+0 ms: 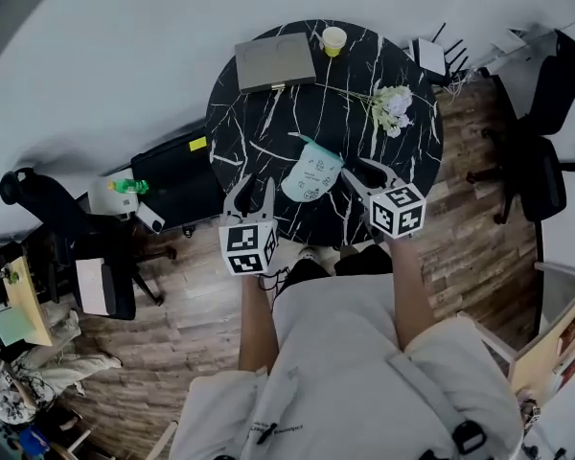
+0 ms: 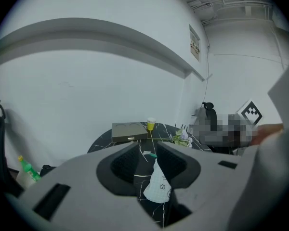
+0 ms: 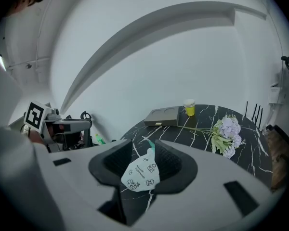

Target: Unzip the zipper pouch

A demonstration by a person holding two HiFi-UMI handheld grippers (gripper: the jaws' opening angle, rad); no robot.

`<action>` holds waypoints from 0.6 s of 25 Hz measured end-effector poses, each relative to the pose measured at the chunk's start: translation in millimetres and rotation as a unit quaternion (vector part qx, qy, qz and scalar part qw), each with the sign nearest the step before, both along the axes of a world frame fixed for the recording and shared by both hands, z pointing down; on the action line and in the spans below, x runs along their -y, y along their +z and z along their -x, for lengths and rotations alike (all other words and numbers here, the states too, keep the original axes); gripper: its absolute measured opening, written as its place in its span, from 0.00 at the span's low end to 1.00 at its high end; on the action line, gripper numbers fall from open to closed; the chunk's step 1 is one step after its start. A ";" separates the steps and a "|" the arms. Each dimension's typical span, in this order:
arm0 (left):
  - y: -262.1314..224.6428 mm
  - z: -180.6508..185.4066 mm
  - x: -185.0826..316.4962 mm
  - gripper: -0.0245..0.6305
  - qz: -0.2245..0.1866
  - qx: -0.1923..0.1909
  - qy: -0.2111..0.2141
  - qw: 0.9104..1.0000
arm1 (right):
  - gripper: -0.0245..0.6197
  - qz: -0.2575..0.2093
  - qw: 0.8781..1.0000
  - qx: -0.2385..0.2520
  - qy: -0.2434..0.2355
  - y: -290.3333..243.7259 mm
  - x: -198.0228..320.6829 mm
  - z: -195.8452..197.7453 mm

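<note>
Zipper pouch (image 1: 311, 175), white with teal zip, lay near the front edge of the black marbled tabletop (image 1: 268, 113), between left claw (image 1: 250, 190) and right claw (image 1: 359, 172), both part-open and empty; unzipping judged not yet begun.

Seen from the head view, the zipper pouch (image 1: 311, 172) lies on the round worktop (image 1: 268, 151) at 6 o'clock, near the rim. A flat box (image 1: 275, 60) sits at 11 o'clock, with a cup (image 1: 333, 39) just beside it at 12 and a bunch of flowers (image 1: 391, 106) at 2. The left claw (image 1: 252, 192) is over the rim at 7 o'clock and the right claw (image 1: 362, 172) at 5, with the pouch between them.
</note>
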State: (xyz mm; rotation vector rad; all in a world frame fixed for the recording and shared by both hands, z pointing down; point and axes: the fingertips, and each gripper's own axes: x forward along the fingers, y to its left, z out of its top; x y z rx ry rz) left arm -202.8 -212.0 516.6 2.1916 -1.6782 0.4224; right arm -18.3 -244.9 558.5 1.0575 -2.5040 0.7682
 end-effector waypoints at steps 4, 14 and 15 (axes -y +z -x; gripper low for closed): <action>28.4 -28.2 27.9 0.23 0.035 -0.036 0.038 0.998 | 0.28 0.017 1.000 0.010 -0.009 16.5 23.8 -8.3; 118.3 -86.5 82.4 0.32 0.146 -0.034 0.136 0.979 | 0.28 0.042 0.998 0.023 -0.047 35.4 53.8 -16.1; 130.3 -90.5 85.8 0.33 0.165 -0.045 0.141 0.975 | 0.28 0.043 0.998 0.021 -0.050 36.5 55.6 -17.0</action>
